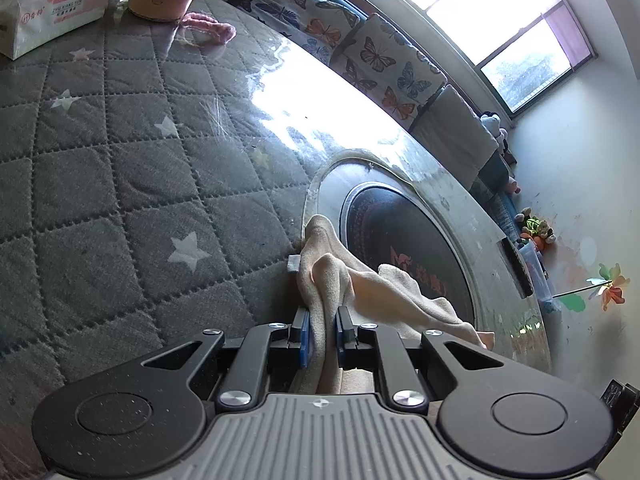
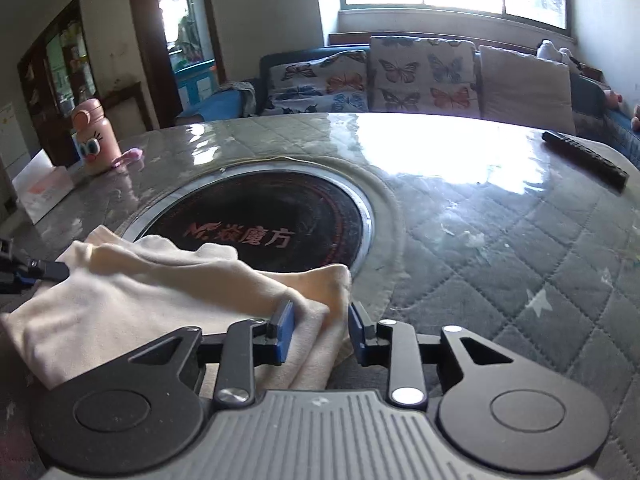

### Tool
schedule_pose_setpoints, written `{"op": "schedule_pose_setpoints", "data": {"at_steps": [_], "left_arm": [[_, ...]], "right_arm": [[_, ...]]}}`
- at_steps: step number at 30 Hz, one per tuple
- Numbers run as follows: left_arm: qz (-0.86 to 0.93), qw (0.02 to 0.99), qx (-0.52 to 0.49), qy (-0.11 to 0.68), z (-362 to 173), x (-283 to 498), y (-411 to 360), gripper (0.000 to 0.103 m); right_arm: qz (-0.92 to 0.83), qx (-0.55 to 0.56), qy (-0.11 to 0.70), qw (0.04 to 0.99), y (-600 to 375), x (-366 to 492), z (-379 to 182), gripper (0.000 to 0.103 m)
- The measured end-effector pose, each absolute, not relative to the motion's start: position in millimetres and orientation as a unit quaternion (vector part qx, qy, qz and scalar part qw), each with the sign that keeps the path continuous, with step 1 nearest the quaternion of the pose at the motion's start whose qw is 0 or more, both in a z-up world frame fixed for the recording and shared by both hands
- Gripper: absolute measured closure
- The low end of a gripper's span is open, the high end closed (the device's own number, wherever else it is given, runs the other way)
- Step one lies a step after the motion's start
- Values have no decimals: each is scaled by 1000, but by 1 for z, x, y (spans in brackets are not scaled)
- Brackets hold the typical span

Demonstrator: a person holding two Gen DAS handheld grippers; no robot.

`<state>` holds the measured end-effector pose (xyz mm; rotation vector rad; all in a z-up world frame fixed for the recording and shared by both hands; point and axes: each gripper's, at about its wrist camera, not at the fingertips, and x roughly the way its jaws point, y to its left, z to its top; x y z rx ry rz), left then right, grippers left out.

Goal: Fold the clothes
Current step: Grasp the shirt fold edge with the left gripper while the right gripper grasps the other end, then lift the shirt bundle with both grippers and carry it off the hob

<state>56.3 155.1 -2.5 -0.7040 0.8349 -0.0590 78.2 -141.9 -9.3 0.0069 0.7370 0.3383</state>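
A cream garment [image 2: 160, 288] lies bunched on the quilted grey table near the front edge, partly over the round black cooktop. In the left wrist view my left gripper [image 1: 323, 334] is shut on a fold of the garment [image 1: 332, 280], cloth pinched between its blue pads. It also shows at the left edge of the right wrist view [image 2: 24, 272], holding the garment's left end. My right gripper [image 2: 320, 332] stands half open around the garment's right corner, with cloth between the fingers and a gap to the right pad.
A round black induction cooktop [image 2: 280, 216] is set in the table [image 2: 500, 240]. A pink cartoon bottle [image 2: 96, 140], a tissue pack [image 1: 52, 8] and a pink hair band [image 1: 208, 28] stand at the far left. A black remote [image 2: 584, 160] lies far right. A sofa with butterfly cushions [image 2: 400, 76] is behind.
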Motion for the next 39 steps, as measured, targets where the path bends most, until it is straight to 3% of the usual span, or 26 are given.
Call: {"op": "schedule_pose_setpoints", "data": {"at_steps": [9,11,14,39], "left_arm": [[-29,862,-320,392,0,55,152,89],[-29,866,-313,390,2,54,150,89],[-29,871,-302,385,4,52,148,89],[-3,907,-251,337,35,19,168,92]], "right_arm": [[174,28,365,914,-140,79,-12,75],[177,32,365,914,-139,79,-12,88],[179,31,362,915,-135,77,-11,93],[230,0,300,926,-91,68,38,95]]}}
